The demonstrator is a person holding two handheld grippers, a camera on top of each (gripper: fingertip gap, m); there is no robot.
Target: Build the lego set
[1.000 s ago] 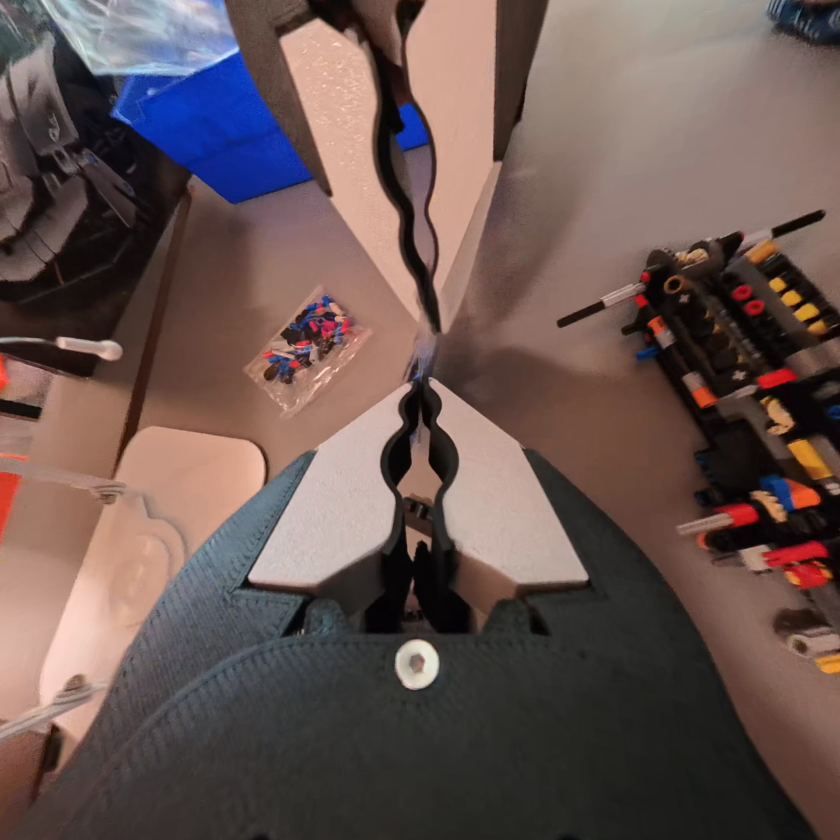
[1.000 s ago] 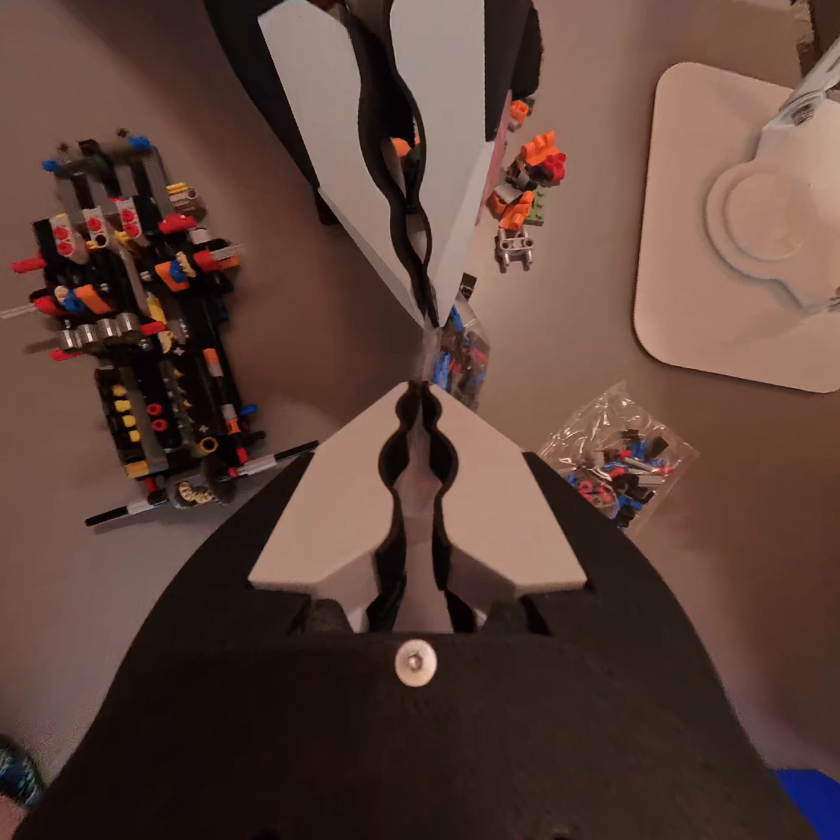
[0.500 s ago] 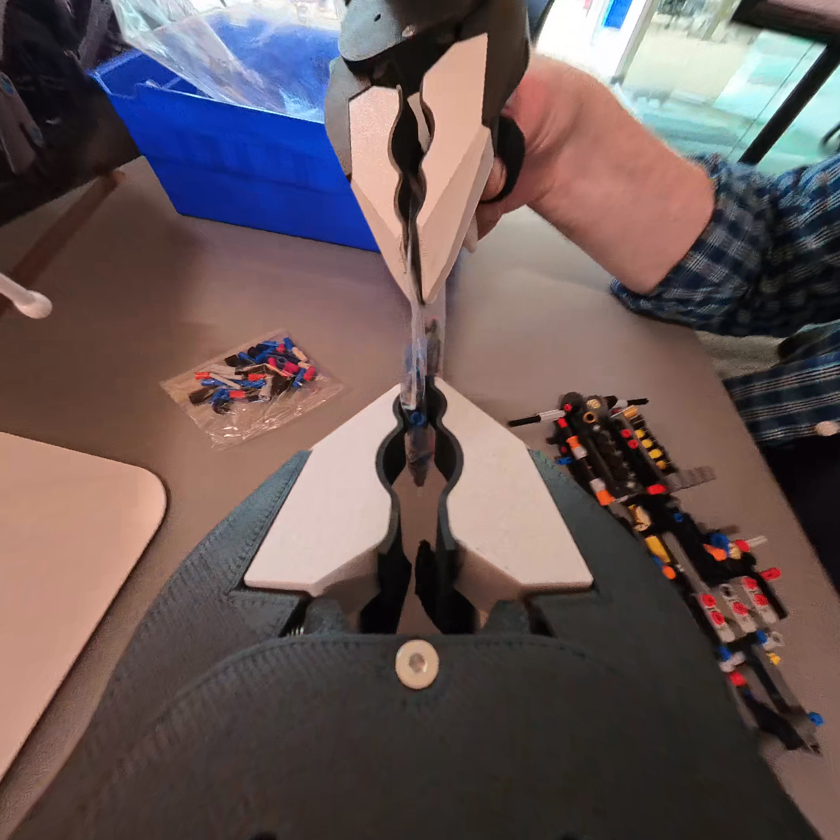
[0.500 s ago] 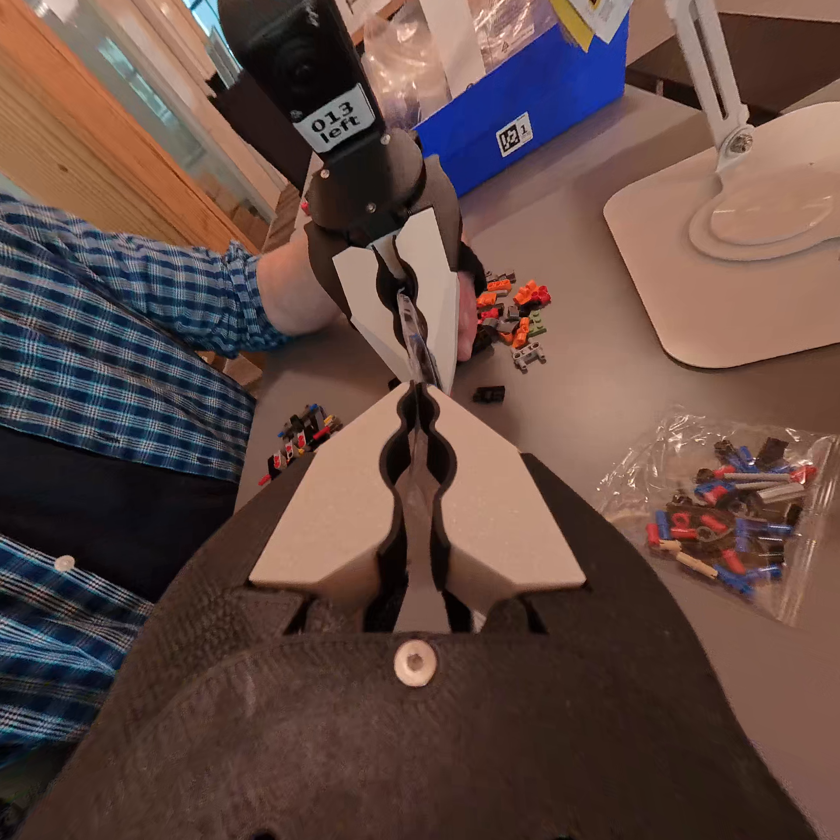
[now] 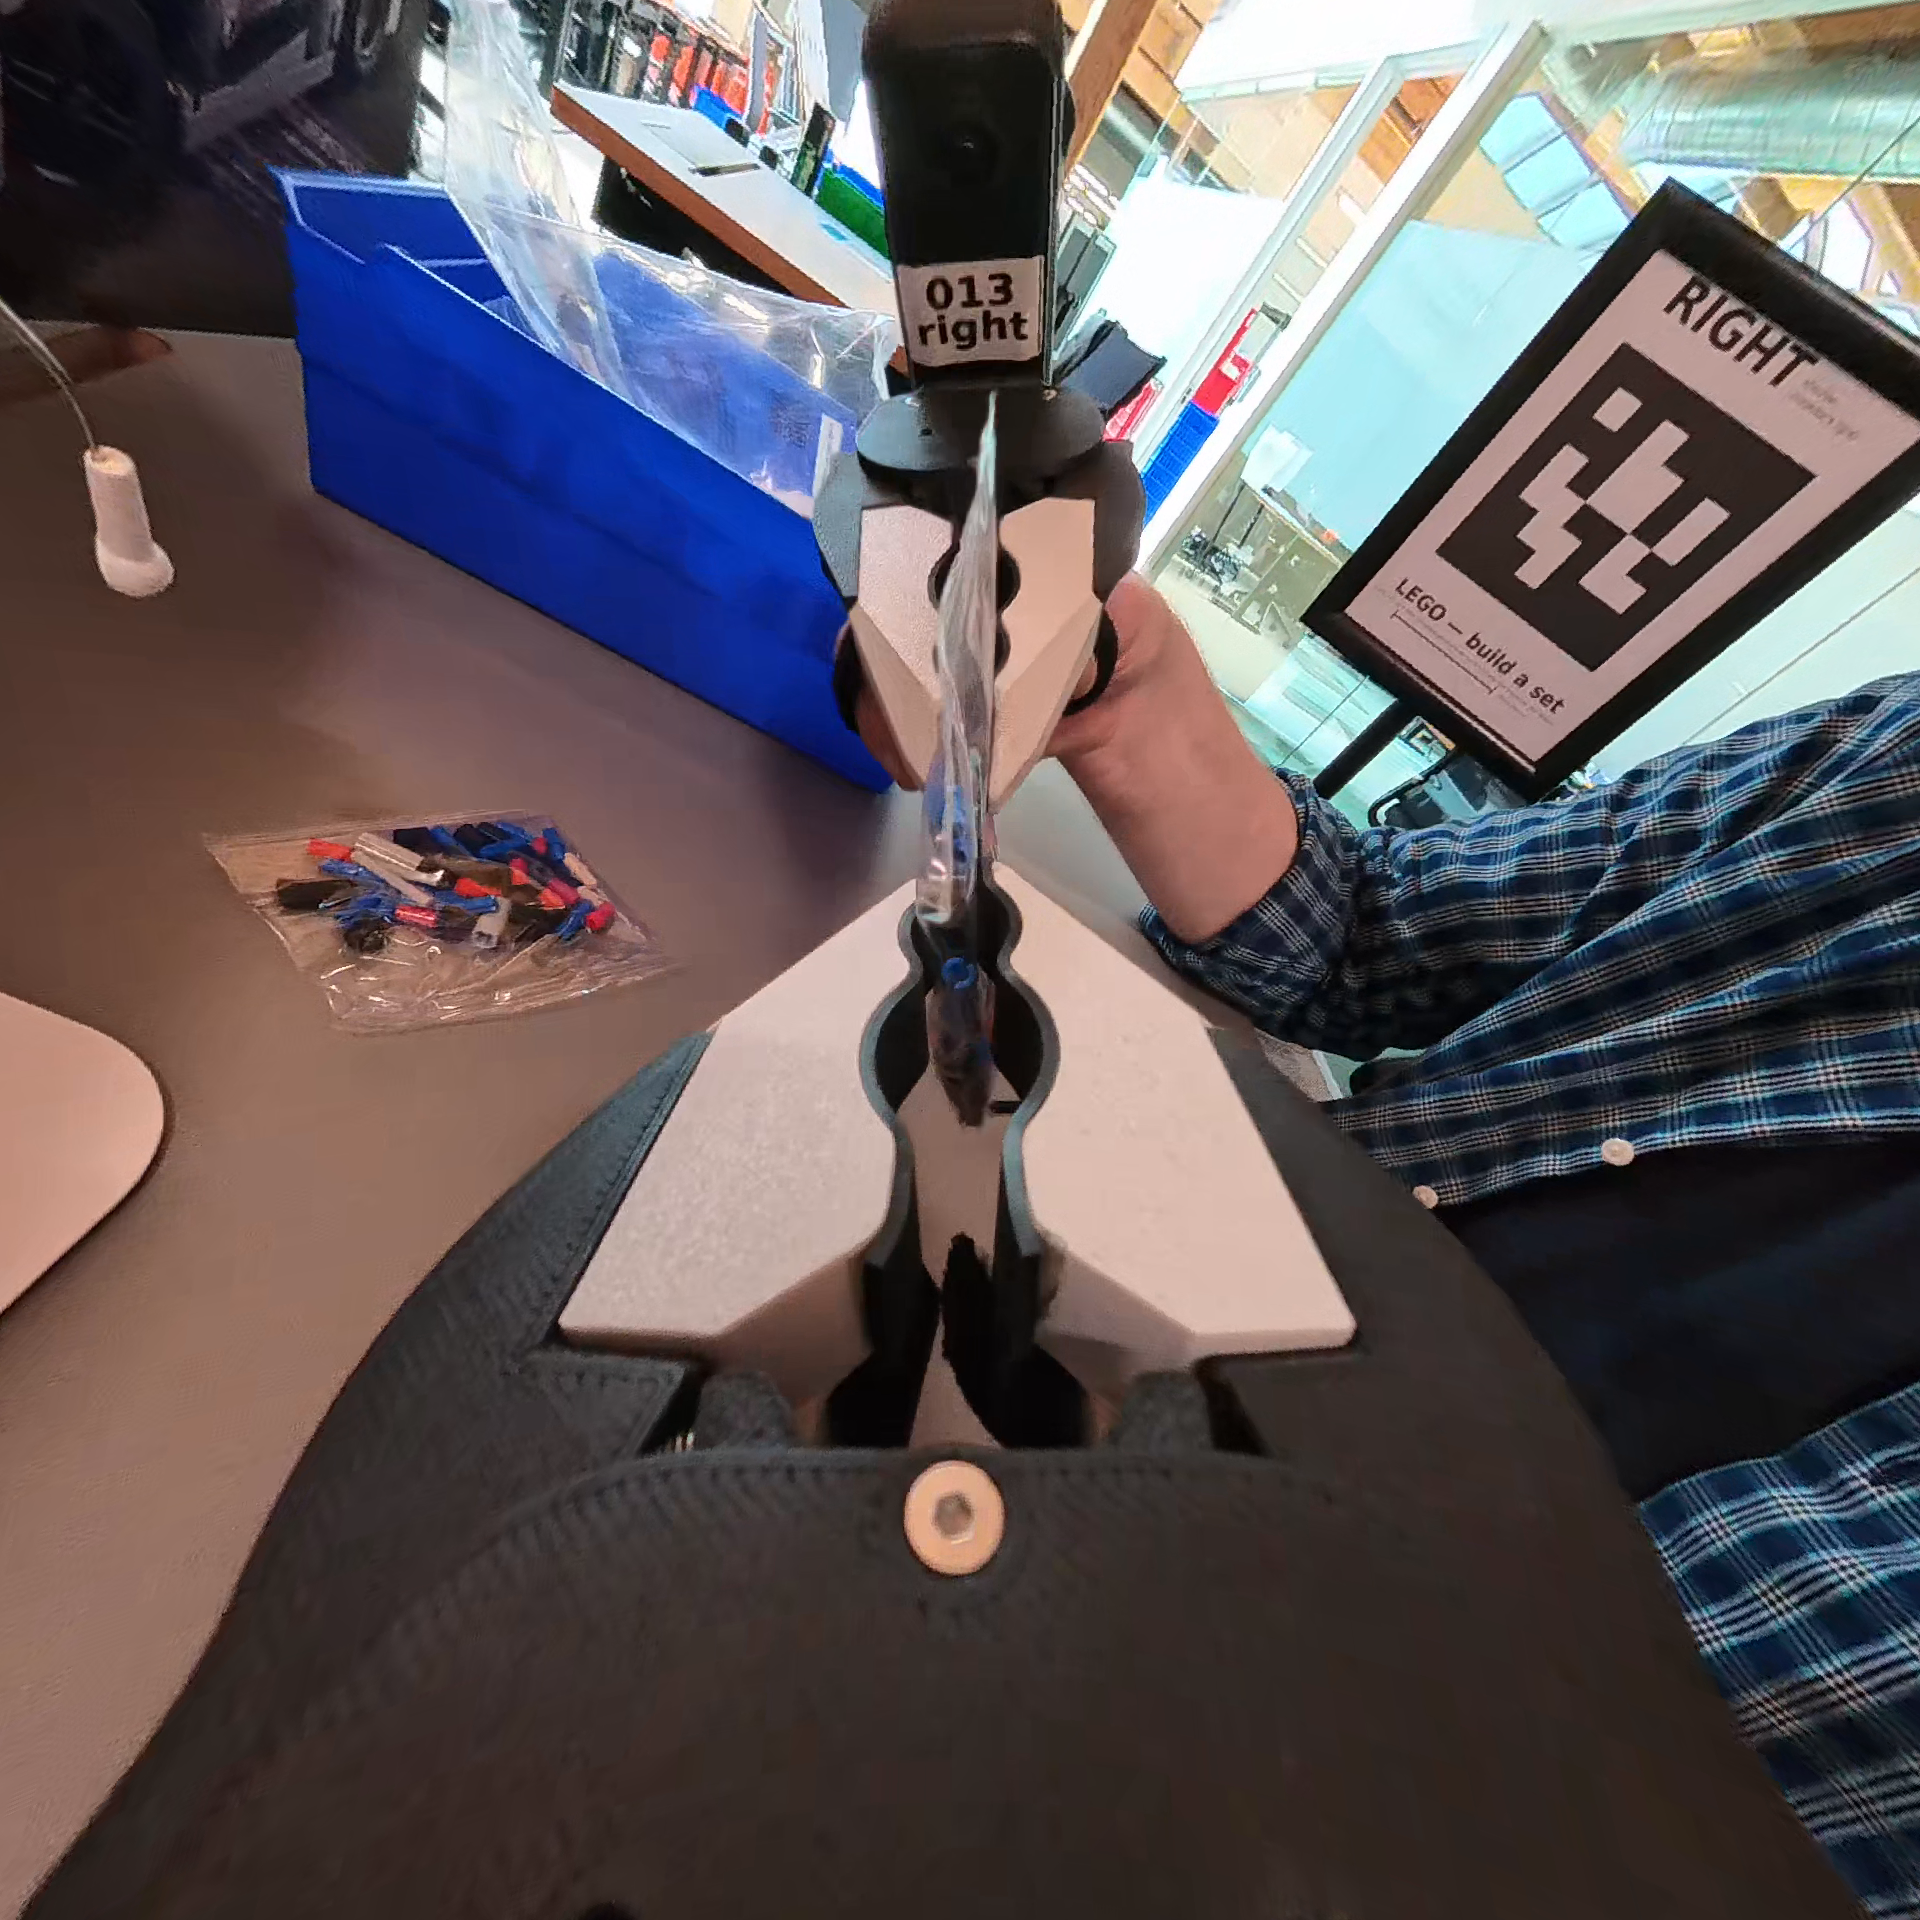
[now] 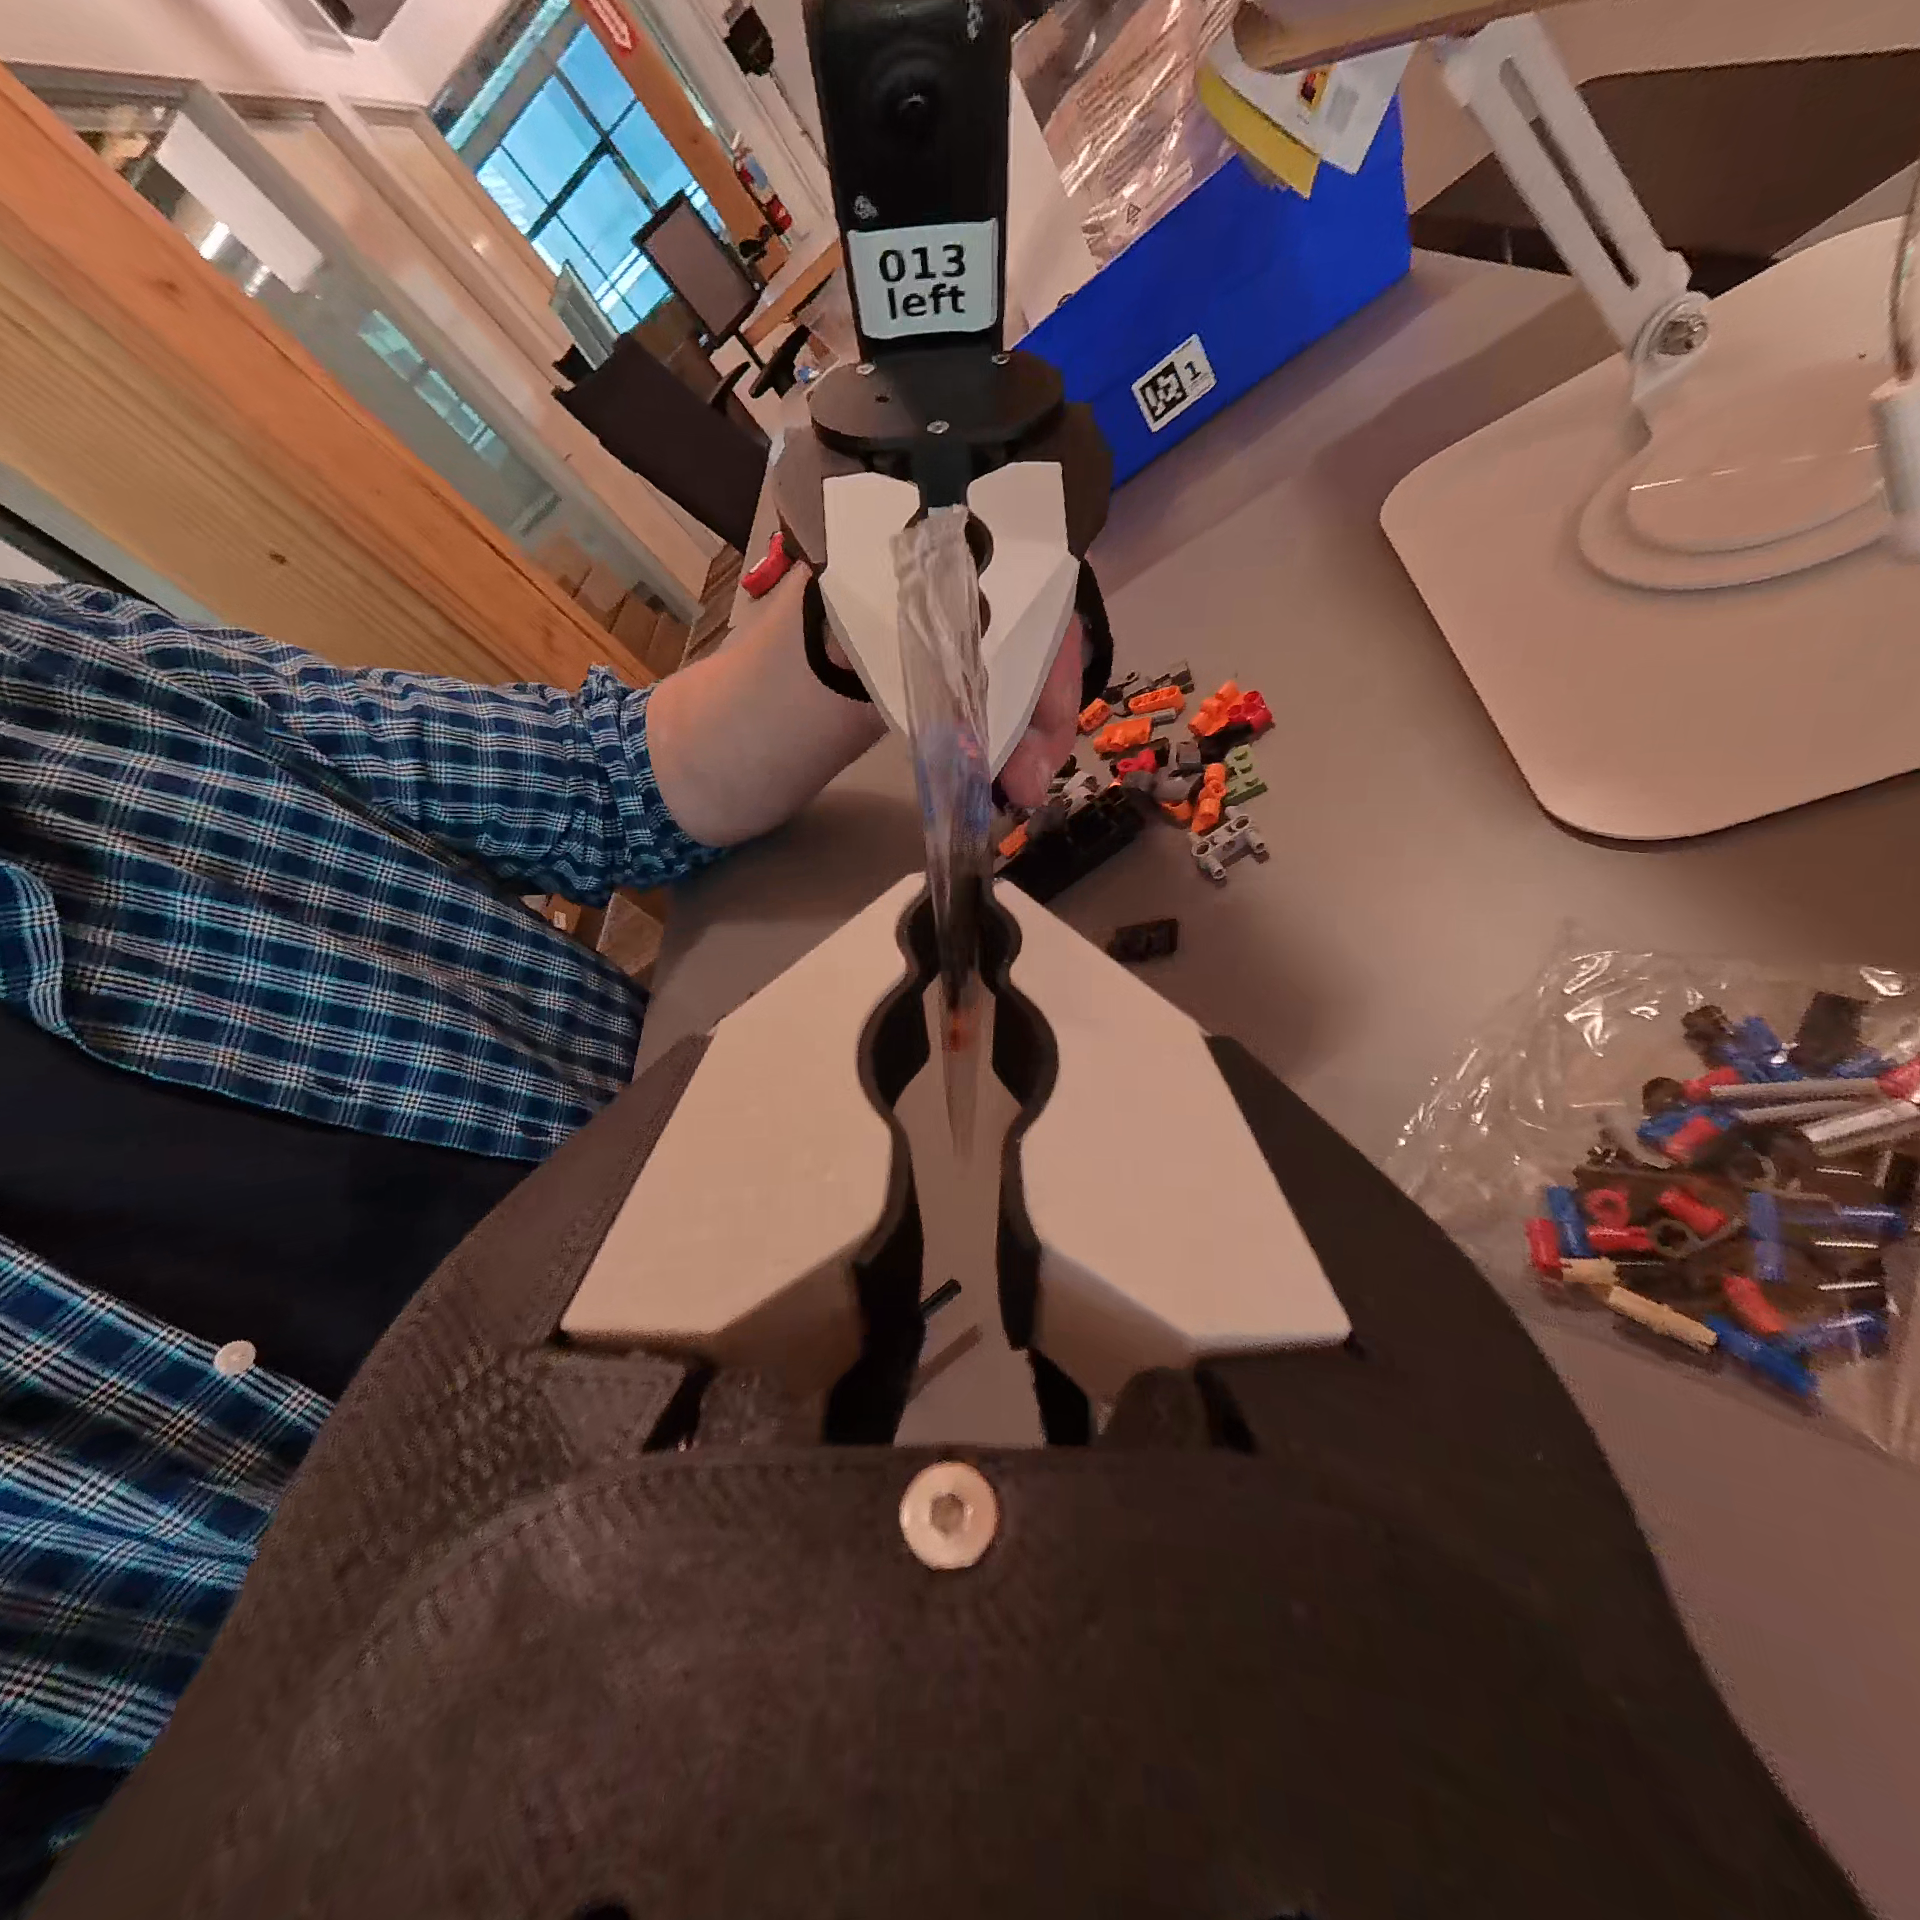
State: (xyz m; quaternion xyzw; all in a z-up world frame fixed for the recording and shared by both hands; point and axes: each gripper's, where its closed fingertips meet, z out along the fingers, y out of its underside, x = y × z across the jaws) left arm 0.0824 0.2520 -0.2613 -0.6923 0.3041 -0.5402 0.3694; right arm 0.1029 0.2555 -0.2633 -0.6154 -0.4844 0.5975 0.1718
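Note:
A small clear plastic bag of Lego parts [image 5: 951, 842] hangs stretched above the table between my two grippers. My left gripper [image 5: 958, 896] is shut on one end of it. My right gripper [image 6: 956, 888] is shut on the other end [image 6: 940, 821]. The two grippers face each other tip to tip, a short gap apart. The right gripper [image 5: 954, 784] shows ahead in the left wrist view, and the left gripper [image 6: 951, 753] ahead in the right wrist view. Blue, black and red parts show inside the bag.
A second bag of parts [image 5: 436, 904] [image 6: 1745, 1174] lies on the grey table. Loose orange, grey and black pieces [image 6: 1174, 769] lie behind the left gripper. A blue bin [image 5: 540, 499] [image 6: 1226, 270], a white stand base [image 6: 1662, 644] and a framed sign [image 5: 1621, 499] stand around. Plaid-sleeved arms [image 5: 1558, 883] hold the grippers. My two grippers' fingertips are within a few centimetres of each other.
Both grippers have tilted up from pointing down at the table to nearly level and drawn apart, so more of the bag shows between them. The built assembly has left both views.

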